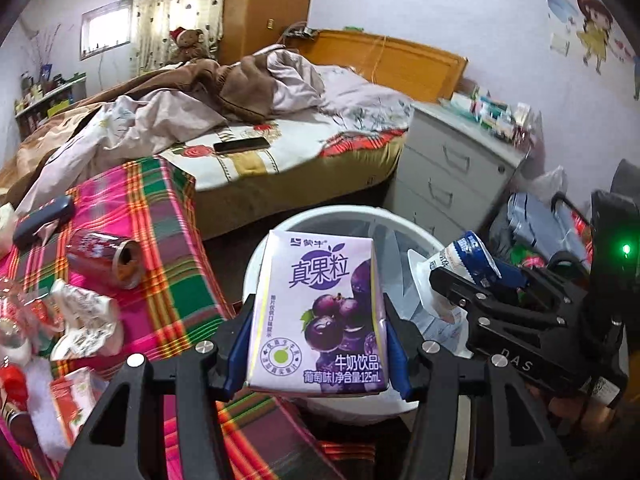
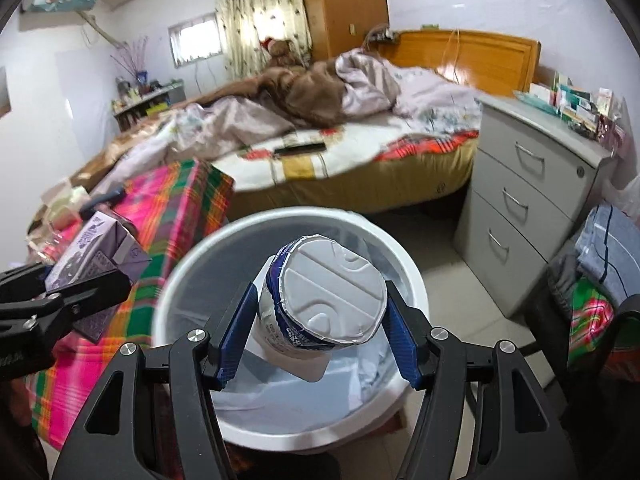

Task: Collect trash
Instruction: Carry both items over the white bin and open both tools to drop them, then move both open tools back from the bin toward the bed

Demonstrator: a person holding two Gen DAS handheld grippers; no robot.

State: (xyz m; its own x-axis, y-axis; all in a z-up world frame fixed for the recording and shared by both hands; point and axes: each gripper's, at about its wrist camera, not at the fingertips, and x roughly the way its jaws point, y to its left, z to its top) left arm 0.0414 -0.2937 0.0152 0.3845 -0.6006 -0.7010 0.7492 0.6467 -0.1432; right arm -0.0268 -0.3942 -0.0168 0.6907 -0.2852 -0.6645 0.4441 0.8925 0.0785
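**Carton and cup held over the white bin**

Seen only from the left wrist: a dented red drink can (image 1: 105, 258) lying on its side, crumpled silver-and-white wrappers (image 1: 86, 318) and a dark case (image 1: 43, 221), all on the surface under a pink, green and orange plaid cloth (image 1: 168, 216). Seen only from the right wrist: the inside of the round white plastic bin (image 2: 192, 264), lined with a pale bag and holding white paper.

Around: a bed with rumpled bedding and a dark phone (image 1: 241, 145) on it, a grey drawer cabinet (image 2: 532, 216) beside it, a bundle of clothes to the right.

Left gripper (image 1: 316, 344): jaws closed on the sides of a small purple grape-milk carton (image 1: 320, 312), upright, printed face to the camera, just above the bin's near rim. Right gripper (image 2: 316, 332): jaws clamped on a white yogurt cup with blue print (image 2: 324, 304), tilted, crinkled foil lid facing the camera, directly over the bin opening.
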